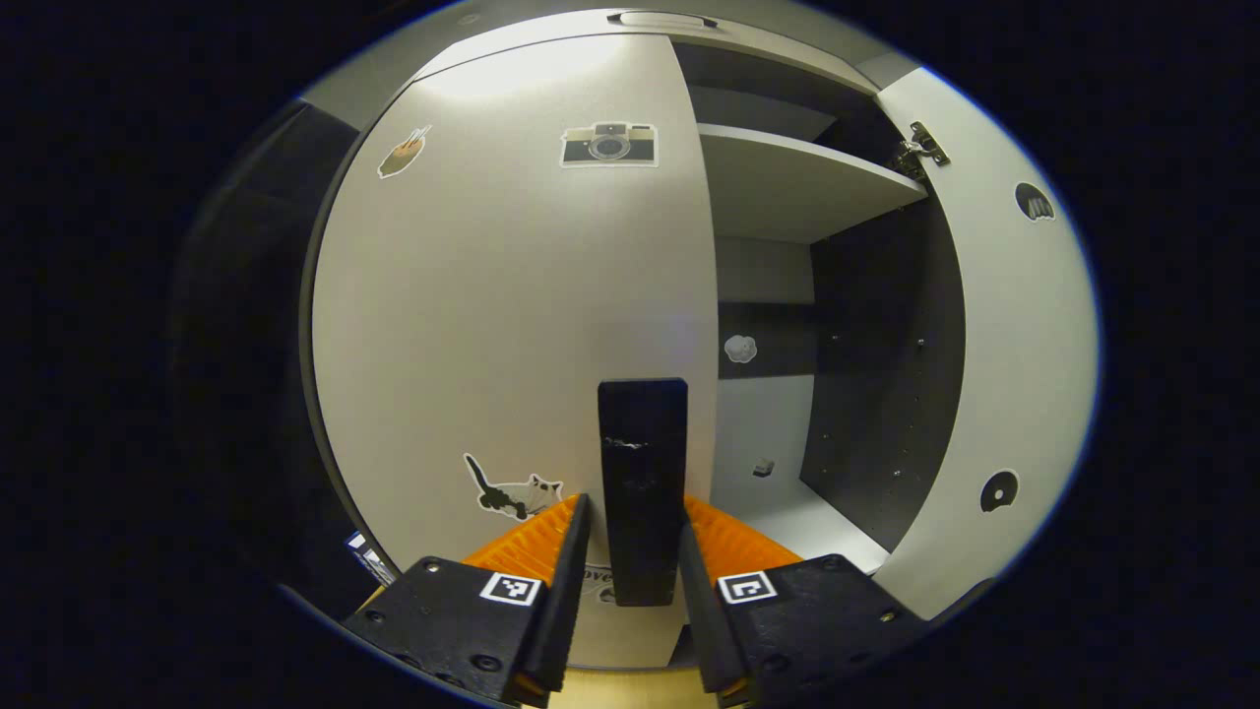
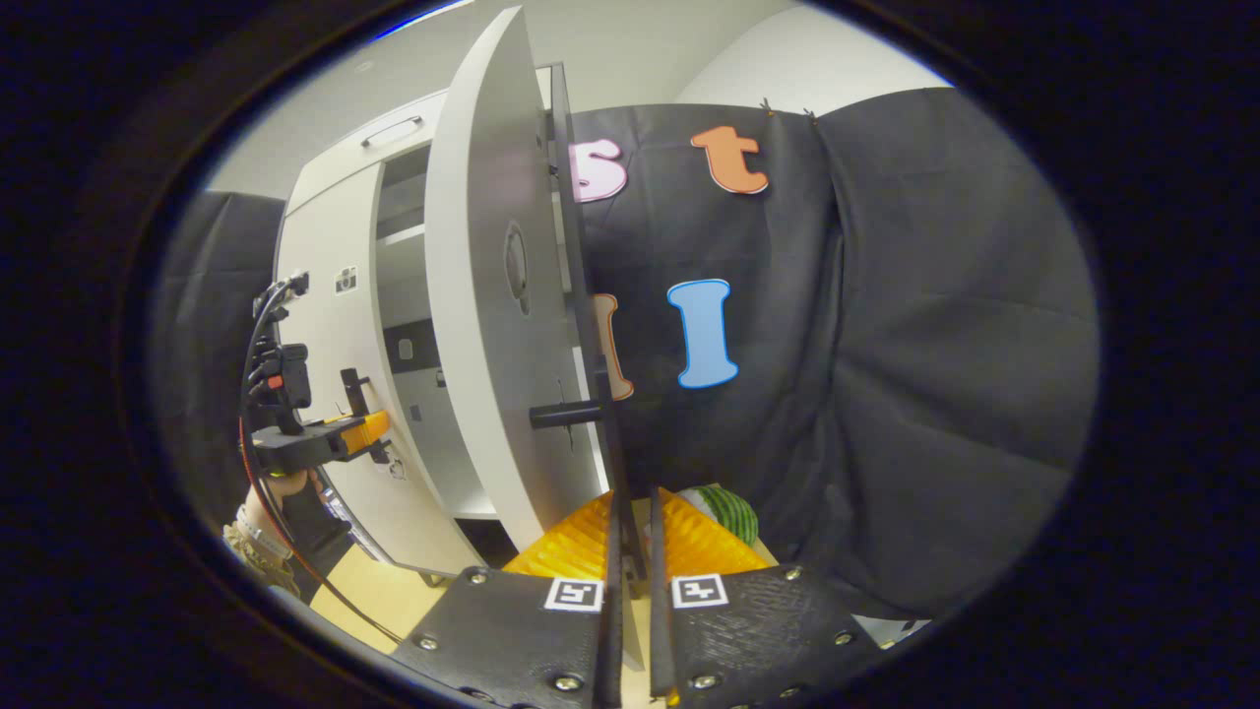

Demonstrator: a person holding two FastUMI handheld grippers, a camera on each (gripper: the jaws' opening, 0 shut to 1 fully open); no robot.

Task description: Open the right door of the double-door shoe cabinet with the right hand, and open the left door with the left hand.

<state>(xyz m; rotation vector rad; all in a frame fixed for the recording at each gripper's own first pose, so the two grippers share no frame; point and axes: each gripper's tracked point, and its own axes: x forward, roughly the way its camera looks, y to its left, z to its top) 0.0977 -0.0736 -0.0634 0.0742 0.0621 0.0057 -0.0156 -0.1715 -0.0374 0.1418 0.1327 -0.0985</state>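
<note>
The left tongs (image 1: 635, 551) are sitting around the dark upright handle (image 1: 643, 487) of the left door (image 1: 512, 315), one finger on each side of it; whether both are pressing on it I cannot tell. That door is lying flat and closed straight ahead of them, carrying a camera sticker (image 1: 608, 145) high up and a cat sticker (image 1: 512, 490) just left of the handle. To the right of the handle the shoe cabinet (image 1: 768, 414) is standing open, showing a pale shelf (image 1: 797, 177) above.

The right tongs (image 2: 630, 551) are nearly pinched together, their fingers closing on the thin edge of the right door (image 2: 492, 325), which is standing swung out, edge-on in front of them. Its dark handle (image 2: 564, 415) is sticking out just above the tongs. Far off to their left, a hand (image 2: 287, 485) is holding the other tongs (image 2: 366, 430) against the left door's front. A striped green thing (image 2: 726, 510) is peeking out just beyond the right fingers.
</note>
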